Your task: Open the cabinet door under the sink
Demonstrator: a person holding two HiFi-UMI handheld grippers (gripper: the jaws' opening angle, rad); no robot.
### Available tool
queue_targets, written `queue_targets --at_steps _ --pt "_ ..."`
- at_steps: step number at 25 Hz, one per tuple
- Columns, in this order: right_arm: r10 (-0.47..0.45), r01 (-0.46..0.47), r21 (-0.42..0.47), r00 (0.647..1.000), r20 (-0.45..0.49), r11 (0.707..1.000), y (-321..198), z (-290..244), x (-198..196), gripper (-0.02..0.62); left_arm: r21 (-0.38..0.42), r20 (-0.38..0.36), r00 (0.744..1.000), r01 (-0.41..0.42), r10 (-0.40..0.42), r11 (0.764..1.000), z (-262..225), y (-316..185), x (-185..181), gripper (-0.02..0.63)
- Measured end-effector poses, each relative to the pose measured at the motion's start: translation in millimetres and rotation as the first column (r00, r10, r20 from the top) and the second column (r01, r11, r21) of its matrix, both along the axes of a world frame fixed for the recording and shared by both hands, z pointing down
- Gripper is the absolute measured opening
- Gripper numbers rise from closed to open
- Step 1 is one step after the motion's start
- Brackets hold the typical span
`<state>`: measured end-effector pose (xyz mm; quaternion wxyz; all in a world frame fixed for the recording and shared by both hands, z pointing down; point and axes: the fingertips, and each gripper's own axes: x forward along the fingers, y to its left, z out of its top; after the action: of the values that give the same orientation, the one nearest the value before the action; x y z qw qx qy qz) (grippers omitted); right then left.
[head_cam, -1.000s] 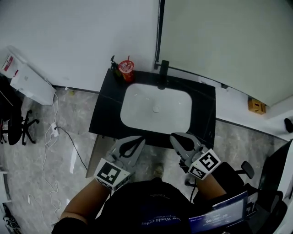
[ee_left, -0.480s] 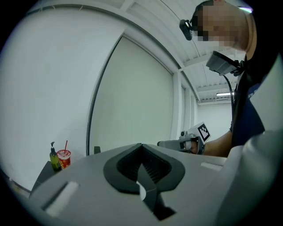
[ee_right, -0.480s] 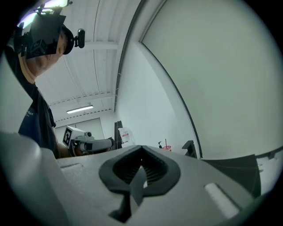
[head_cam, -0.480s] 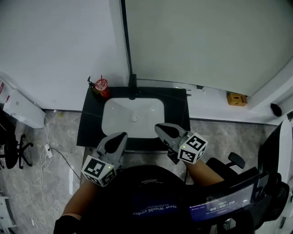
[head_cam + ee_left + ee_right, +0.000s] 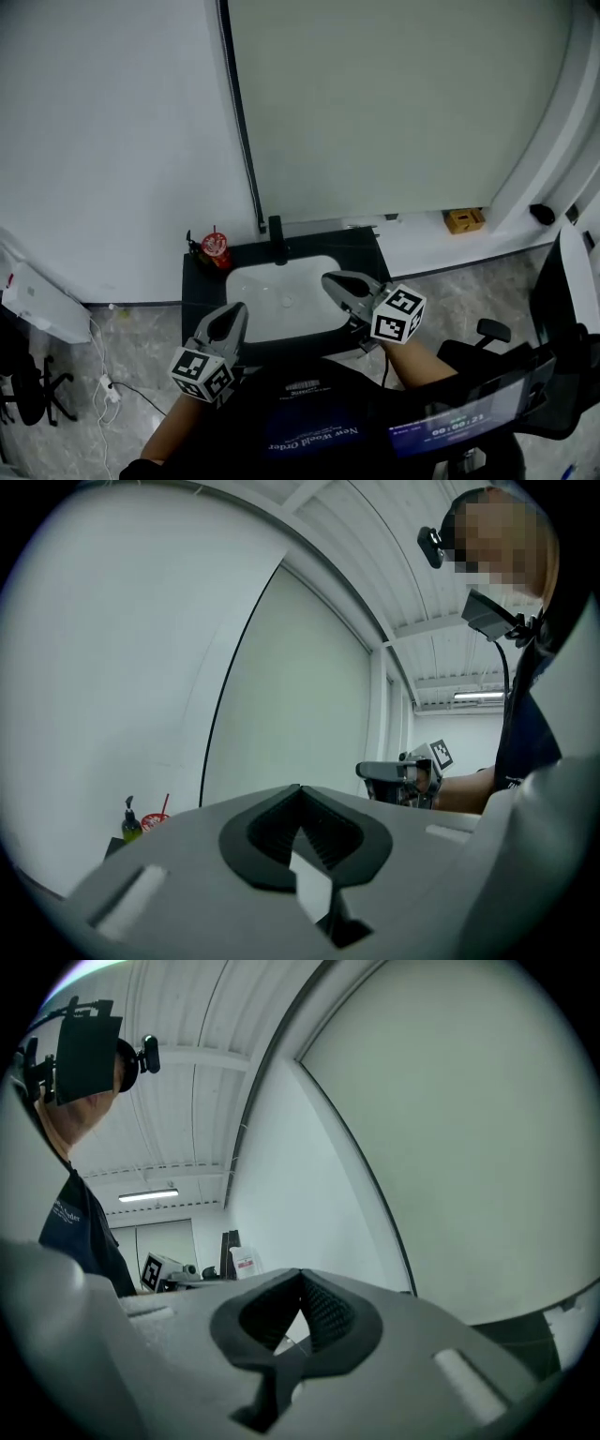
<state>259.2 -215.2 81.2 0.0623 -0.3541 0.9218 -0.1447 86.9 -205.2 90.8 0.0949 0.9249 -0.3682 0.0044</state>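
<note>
The black vanity top (image 5: 356,251) with its white basin (image 5: 279,291) stands against the wall in the head view. The cabinet door under it is hidden in every view. My left gripper (image 5: 231,316) is shut and empty, held level over the vanity's front left edge. My right gripper (image 5: 335,280) is also shut and empty, over the basin's right side. In the left gripper view the closed jaws (image 5: 300,787) point at the wall, with the right gripper (image 5: 367,770) beside them. The right gripper view shows its closed jaws (image 5: 300,1273) aimed at the wall.
A red cup (image 5: 215,245) and a soap bottle (image 5: 194,246) stand at the vanity's back left, by a black faucet (image 5: 276,227). A small brown box (image 5: 463,220) sits on the ledge to the right. A white unit (image 5: 37,306) and office chairs (image 5: 22,394) flank the vanity.
Both grippers have risen from below the vanity's front edge to above it, jaws still shut. The head view has tilted up, so the sink looks smaller and more wall shows.
</note>
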Motion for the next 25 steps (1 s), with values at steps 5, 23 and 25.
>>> queue_targets --at_steps 5,23,25 --pt "0.052 -0.052 -0.013 0.998 0.039 0.999 -19.1 -0.6 -19.7 0.000 -0.025 0.003 1.000 -0.031 0.031 0.999 6.4 -22.2 -32.3 0.002" --pt "0.005 -0.008 -0.040 0.998 -0.064 0.999 -48.9 19.2 4.3 0.000 -0.066 -0.012 1.000 0.020 -0.021 0.998 23.9 -52.3 -12.3 0.002" --pt "0.000 -0.003 -0.038 0.998 -0.065 0.999 -51.3 21.3 3.0 0.000 -0.062 -0.005 1.000 0.018 -0.018 0.998 24.4 -54.6 -12.6 0.002"
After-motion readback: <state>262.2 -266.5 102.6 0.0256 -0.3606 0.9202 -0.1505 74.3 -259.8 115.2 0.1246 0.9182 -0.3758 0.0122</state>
